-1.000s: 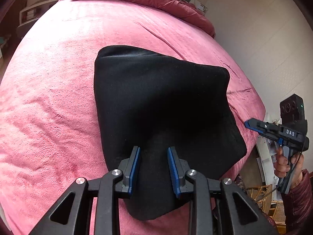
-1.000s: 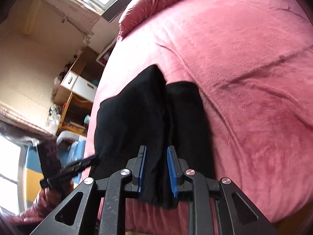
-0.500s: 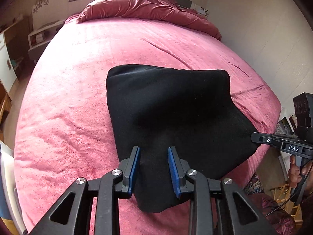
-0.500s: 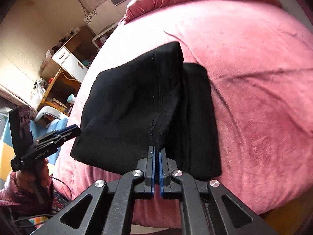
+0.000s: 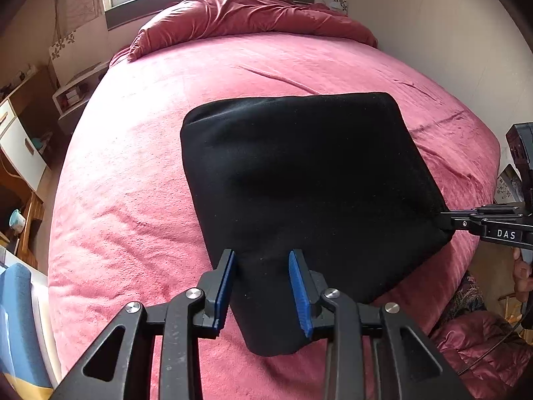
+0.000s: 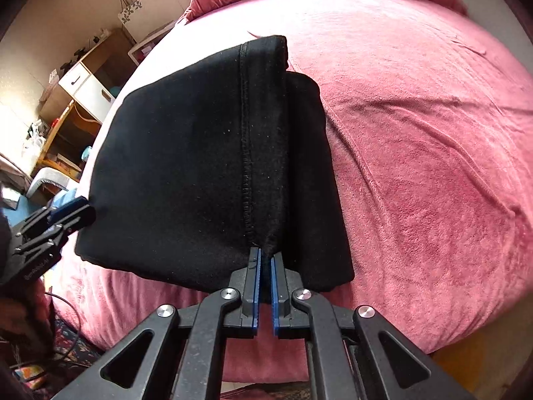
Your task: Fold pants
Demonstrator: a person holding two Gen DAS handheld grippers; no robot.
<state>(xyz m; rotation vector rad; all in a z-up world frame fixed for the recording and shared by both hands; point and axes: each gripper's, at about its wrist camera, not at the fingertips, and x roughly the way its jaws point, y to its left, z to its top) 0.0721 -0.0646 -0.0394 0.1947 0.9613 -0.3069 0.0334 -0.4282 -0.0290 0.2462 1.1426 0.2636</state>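
Our right gripper [image 6: 264, 260], at the bottom middle of its view, has its jaws nearly shut and pinches one near corner of the black pants [image 6: 200, 166], by the long seam. A second ago these jaws stood apart around the cloth; they have just been closing on it.

Our left gripper [image 5: 263, 283], low in the middle of its view, has its jaws part way apart with the other near corner of the pants between them. We cannot see the blue pads [image 5: 298, 286] pressing on the cloth. These jaws have just been opening a little.

The pants lie already folded in a thick pile in the middle of the pink bed [image 5: 133, 200].

We think we are taking hold for one more fold. Next the left jaws should close, then both hands lift together and carry the near edge over.

Compared with a second ago, the pile looks squarer and flatter.
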